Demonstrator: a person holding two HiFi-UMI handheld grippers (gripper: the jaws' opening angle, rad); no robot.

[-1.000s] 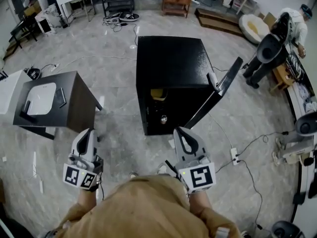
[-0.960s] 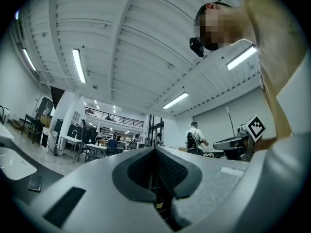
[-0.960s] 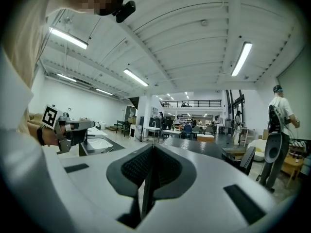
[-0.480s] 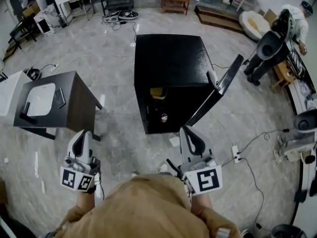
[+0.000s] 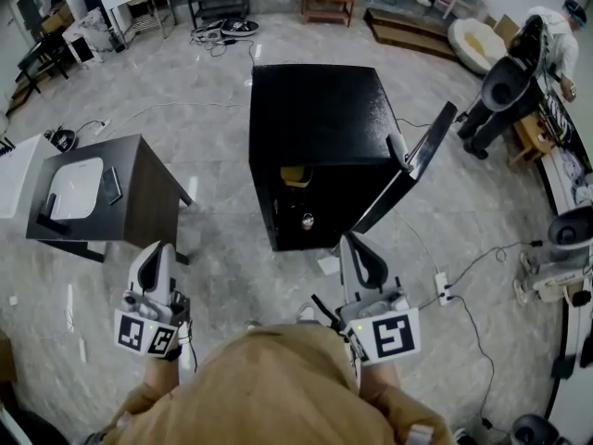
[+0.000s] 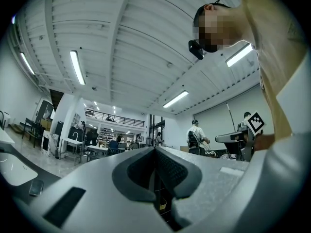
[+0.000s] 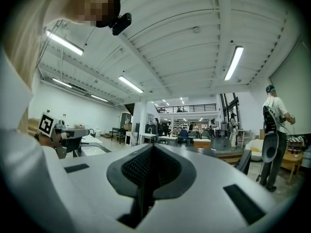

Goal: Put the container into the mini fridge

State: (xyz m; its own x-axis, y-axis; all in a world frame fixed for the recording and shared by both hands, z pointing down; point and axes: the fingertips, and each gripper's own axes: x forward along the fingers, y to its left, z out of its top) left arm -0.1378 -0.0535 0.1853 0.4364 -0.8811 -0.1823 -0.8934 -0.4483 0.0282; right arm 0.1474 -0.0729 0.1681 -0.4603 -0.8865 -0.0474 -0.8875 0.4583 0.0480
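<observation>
The black mini fridge (image 5: 320,109) stands on the floor ahead of me, its door (image 5: 408,179) swung open to the right. A yellowish container (image 5: 295,174) sits on the upper shelf inside, and a small round thing (image 5: 306,221) lies on the shelf below. My left gripper (image 5: 156,251) is held low at the left, shut and empty, well short of the fridge. My right gripper (image 5: 355,244) hovers just in front of the fridge's open front, also shut with nothing in it. Each gripper view shows jaws closed together: left gripper (image 6: 155,149), right gripper (image 7: 152,147).
A dark side table (image 5: 139,170) with a white tray (image 5: 76,185) on it stands to the left. A power strip (image 5: 440,290) and cables lie on the floor at the right. A person (image 5: 547,44) and equipment stand at the far right.
Both grippers have drawn back slightly toward my body, the right one also drifting a little to the right. The fridge and its door have not moved.
</observation>
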